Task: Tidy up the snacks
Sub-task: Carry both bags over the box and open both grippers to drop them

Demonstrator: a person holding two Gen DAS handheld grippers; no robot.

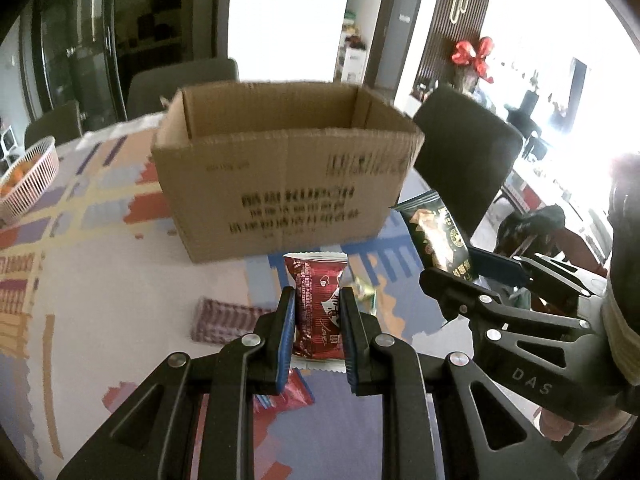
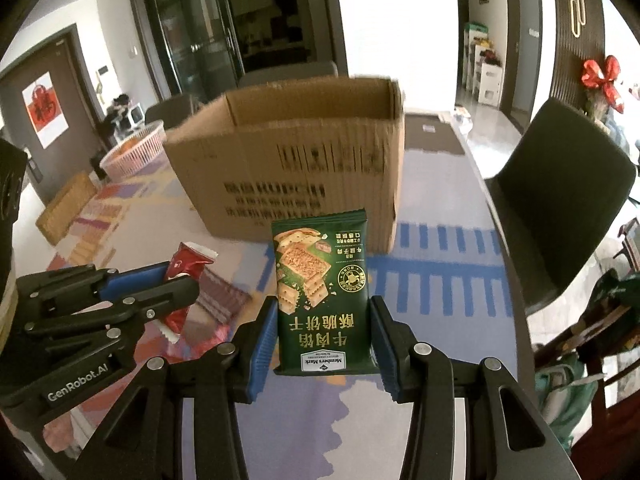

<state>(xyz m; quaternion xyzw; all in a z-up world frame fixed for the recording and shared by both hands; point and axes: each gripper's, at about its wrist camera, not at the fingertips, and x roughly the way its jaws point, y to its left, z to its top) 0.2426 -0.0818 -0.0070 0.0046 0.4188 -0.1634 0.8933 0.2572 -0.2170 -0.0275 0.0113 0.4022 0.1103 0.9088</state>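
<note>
Your left gripper [image 1: 318, 316] was clamped on a glossy red snack packet [image 1: 316, 308] with crimped ends, held upright above the patterned tablecloth [image 1: 100, 264]; your right gripper [image 2: 324, 336] pinched a flat, shiny green cracker packet [image 2: 324, 292] by its sides. The corrugated cardboard box [image 1: 280, 184] stood open at twelve o'clock in both views. Only the left view showed you a striped purple packet [image 1: 228, 320] lying at nine o'clock of the jaws and red wrappers [image 1: 284, 394] beneath them. Only the right view showed the printed crackers on the green pack's face, and the pink slatted basket [image 2: 134, 152] at ten o'clock.
</note>
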